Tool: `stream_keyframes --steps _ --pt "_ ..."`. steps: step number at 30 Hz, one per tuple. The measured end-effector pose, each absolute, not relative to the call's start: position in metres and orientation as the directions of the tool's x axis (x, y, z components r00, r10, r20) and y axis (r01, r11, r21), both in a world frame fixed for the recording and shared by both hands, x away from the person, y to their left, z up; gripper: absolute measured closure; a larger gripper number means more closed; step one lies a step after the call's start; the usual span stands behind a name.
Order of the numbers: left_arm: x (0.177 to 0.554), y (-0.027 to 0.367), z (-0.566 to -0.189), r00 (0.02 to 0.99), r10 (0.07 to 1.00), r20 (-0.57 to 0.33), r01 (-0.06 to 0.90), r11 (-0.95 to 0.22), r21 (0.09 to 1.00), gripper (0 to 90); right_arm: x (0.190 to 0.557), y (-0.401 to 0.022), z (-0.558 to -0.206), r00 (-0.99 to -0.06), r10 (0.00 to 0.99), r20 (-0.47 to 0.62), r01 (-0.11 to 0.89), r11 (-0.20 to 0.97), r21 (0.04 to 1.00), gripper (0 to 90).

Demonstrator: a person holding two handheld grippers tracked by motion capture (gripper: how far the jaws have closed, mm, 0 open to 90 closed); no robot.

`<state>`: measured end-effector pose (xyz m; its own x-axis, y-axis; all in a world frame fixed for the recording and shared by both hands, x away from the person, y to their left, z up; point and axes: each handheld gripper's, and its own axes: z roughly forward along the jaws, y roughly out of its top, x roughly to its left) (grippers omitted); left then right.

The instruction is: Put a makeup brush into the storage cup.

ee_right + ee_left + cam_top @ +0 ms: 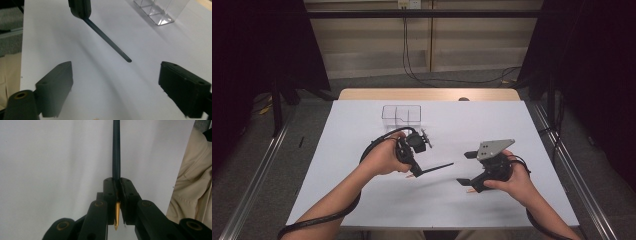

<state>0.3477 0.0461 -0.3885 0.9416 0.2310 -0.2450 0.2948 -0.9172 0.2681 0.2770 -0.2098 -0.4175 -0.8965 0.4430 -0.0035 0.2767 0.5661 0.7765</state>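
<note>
One slim dark pen-like stick with a gold pointed tip [116,165], clamped between the closed jaws of the left gripper [414,167], held just above the white table sheet [362,190] near the middle of the table, gold tip poking out behind the pads toward the hand, long dark shaft jutting right toward the right gripper [468,169]. Seen from the right gripper view as a thin, smooth, slightly glossy rod [107,38] ending in a blunt rounded end, free of any contact and casting a soft shadow on the sheet. Right claw standing wide with nothing between its matte black blocky pads, mouth turned toward that free end and not yet around it. Likely a handover or a joint grip on the stick: best done by holding the left hand steady and level, bringing the right jaws in along the shaft's line so the blunt end passes squarely between the pads, closing on the shaft well back from the end rather than on the very tip, and letting go on the left only once the right grip is firm. Smooth round shaft likely to roll or slip under a glancing pinch, so flat pad contact matters. Farther off, toward the far side of the sheet, a clear plastic box with thin dividers [401,113], hard-edged and empty as far as can be told. Beyond the sheet, a strip of pale wooden tabletop [427,94].
</note>
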Motion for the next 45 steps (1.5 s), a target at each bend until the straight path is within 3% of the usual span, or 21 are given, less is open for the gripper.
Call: stream_keyframes --steps 9,20,27,40,45 --pt "0.346 0.042 -0.390 0.942 0.227 -0.247 0.290 -0.921 0.261 84.0 0.286 -0.203 -0.412 -0.921 0.387 -0.033 0.253 0.661 0.706 21.8" --pt "0.345 0.036 -0.390 0.949 0.206 -0.238 0.267 -0.927 0.264 84.0 0.295 -0.195 -0.405 -0.940 0.339 -0.034 0.239 0.729 0.641 25.0" --pt "0.345 0.036 -0.391 0.952 0.194 -0.236 0.254 -0.932 0.257 84.0 0.300 -0.185 -0.401 -0.957 0.290 -0.018 0.216 0.754 0.620 36.3" --pt "0.340 0.034 -0.391 0.953 0.182 -0.244 0.247 -0.931 0.269 84.0 0.307 -0.168 -0.405 -0.978 0.201 -0.061 0.140 0.840 0.524 49.2" --pt "0.339 0.032 -0.388 0.955 0.168 -0.245 0.234 -0.934 0.270 84.0 0.310 -0.163 -0.404 -0.980 0.182 -0.074 0.120 0.851 0.511 59.6"
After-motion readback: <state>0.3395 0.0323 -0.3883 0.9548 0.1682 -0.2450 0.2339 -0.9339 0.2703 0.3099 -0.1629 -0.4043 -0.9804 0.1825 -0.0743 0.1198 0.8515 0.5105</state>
